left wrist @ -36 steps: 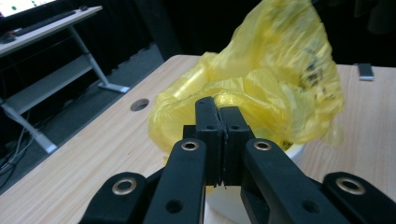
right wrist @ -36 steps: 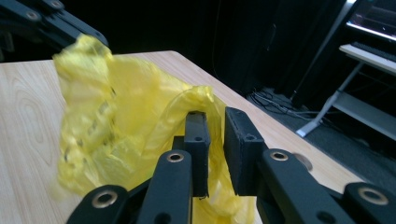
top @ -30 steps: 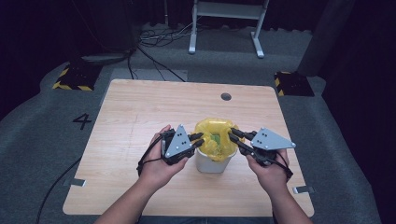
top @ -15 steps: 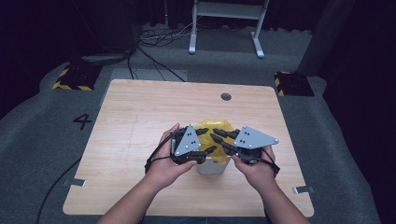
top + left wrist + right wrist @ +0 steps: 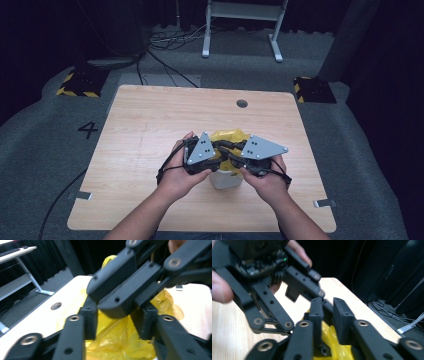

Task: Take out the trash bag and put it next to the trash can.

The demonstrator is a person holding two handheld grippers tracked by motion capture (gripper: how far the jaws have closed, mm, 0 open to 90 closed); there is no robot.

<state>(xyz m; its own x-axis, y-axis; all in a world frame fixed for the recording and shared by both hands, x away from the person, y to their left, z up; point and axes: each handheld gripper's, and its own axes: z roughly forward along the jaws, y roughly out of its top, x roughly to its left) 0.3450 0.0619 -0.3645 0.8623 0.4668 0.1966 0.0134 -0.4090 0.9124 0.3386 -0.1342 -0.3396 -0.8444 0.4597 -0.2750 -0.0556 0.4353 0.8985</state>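
On the wooden table (image 5: 150, 130), a white container (image 5: 226, 179) lined with a yellow plastic bag (image 5: 229, 137) stands near the front edge, right of centre, and both hands meet directly above it. The left hand (image 5: 180, 172) holds the left gripper (image 5: 219, 148) angled in from the left, and the right hand (image 5: 267, 177) holds the right gripper (image 5: 226, 154) angled in from the right, so their tips cross over the bag's crumpled top. In the left gripper view, the left gripper's 2 jaws stand wide apart, with the yellow plastic bag (image 5: 117, 340) bunched between and below them and the right gripper (image 5: 120, 296) reaching across just in front. In the right gripper view, the right gripper's 2 jaws sit narrowly parted, a slim gap between them, and a fold of yellow plastic bag (image 5: 334, 345) lies beneath that gap; whether they pinch the plastic cannot be told. A round hole (image 5: 242, 104) sits in the table's far side.
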